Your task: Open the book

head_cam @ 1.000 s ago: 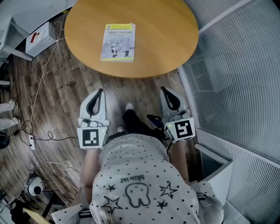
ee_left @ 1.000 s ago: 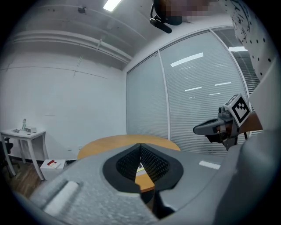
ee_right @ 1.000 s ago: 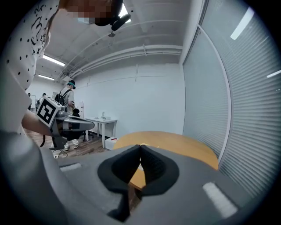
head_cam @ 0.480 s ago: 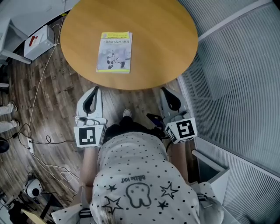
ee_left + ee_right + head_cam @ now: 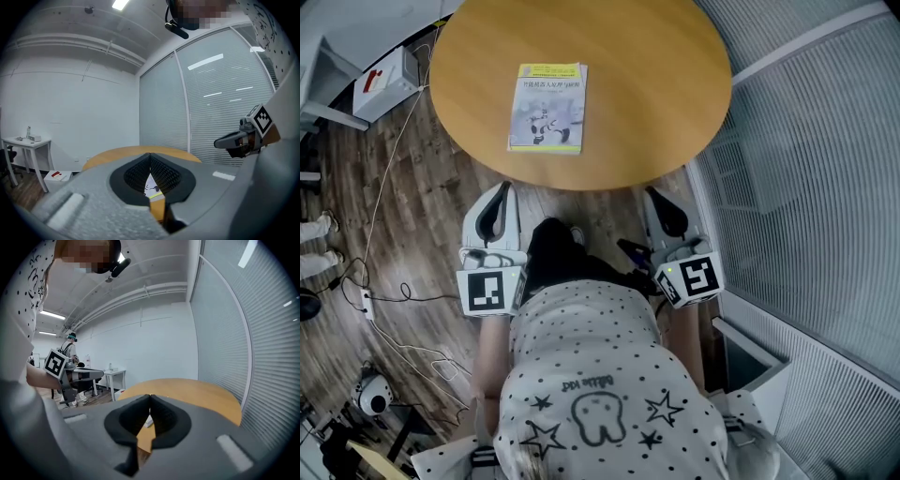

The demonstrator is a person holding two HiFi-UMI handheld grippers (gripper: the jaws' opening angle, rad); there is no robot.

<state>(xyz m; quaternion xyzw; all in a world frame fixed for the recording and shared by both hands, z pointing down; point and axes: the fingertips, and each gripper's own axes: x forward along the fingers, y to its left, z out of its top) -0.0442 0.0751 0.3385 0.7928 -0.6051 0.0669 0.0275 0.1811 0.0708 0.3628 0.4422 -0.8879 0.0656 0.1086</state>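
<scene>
Book closed; both my pairs of fingers pressed together, empty.
The book [image 5: 547, 108] lies flat on the round wooden worktop [image 5: 656, 75], ahead of my left fingers [image 5: 499, 208] and right fingers [image 5: 666, 214], which are short of its near edge, above plank floor [image 5: 422, 216]; blinds [image 5: 825, 187] to my right.

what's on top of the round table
One closed book lies front cover up on the round table, toward its left side. Nothing else shows on the wooden top. The book's pages and the wood beneath it are covered.
</scene>
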